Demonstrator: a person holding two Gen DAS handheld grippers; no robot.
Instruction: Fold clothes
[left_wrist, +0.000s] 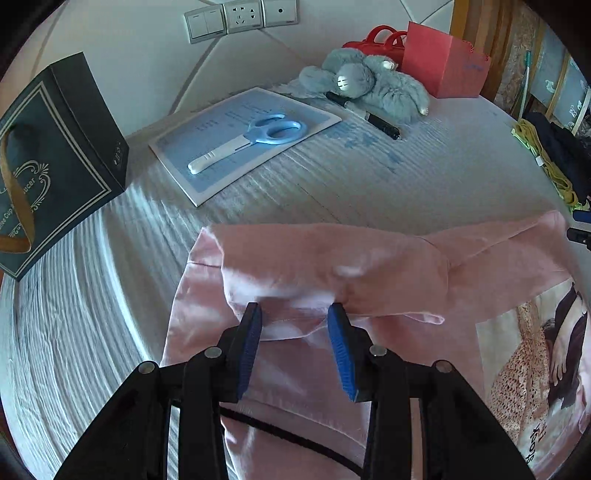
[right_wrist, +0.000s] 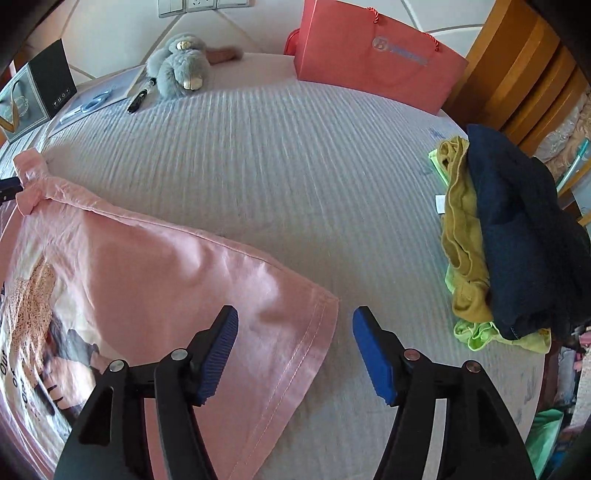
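Observation:
A pink T-shirt (left_wrist: 325, 273) with a printed picture lies on the white ribbed table cover. One side is folded over the body. My left gripper (left_wrist: 295, 314) is open just above the folded edge, its blue pads either side of a fold. In the right wrist view the pink T-shirt (right_wrist: 155, 273) lies at the left, its hemmed corner pointing right. My right gripper (right_wrist: 293, 317) is open above that corner, its left finger over the cloth and its right finger over bare cover.
A pile of dark blue, mustard and lime clothes (right_wrist: 506, 236) sits at the right. At the back are a pink paper bag (right_wrist: 369, 55), a grey plush toy (left_wrist: 365, 81), a black marker (left_wrist: 365, 116), blue scissors (left_wrist: 255, 138) on a sheet and a dark gift bag (left_wrist: 55, 155).

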